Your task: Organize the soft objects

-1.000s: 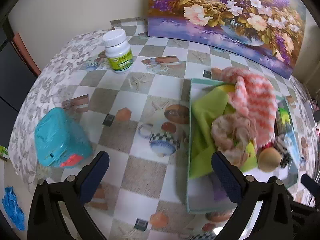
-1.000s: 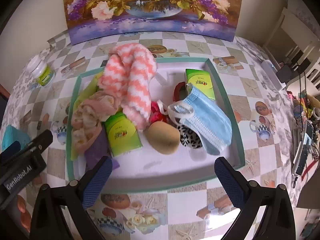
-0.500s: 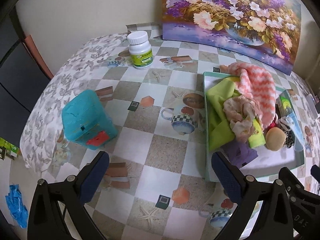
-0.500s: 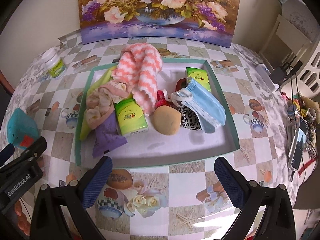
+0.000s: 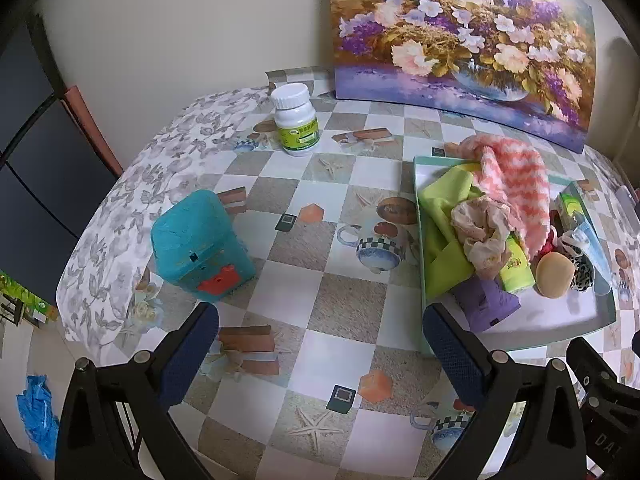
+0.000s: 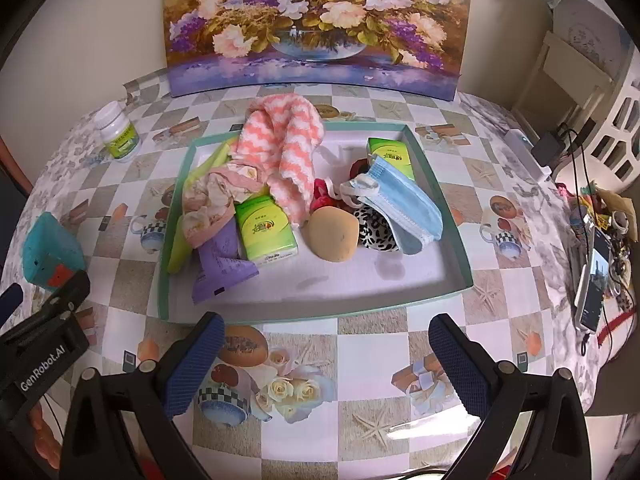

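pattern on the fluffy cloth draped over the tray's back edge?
Pink-and-white zigzag stripes on the cloth; clearest in the right wrist view.

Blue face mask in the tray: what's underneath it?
The blue face mask drapes over a leopard-print item and partly over a green tissue pack behind it. Its white ear loops touch something red. Anything else beneath is hidden.

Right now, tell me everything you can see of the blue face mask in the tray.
The face mask is a pale blue pleated one with white edging and white ear loops bunched at its left end. It looks like thin, soft fabric. It lies crumpled and slanted in the right half of the tray, draped over a leopard-print item, its upper end by a green tissue pack.
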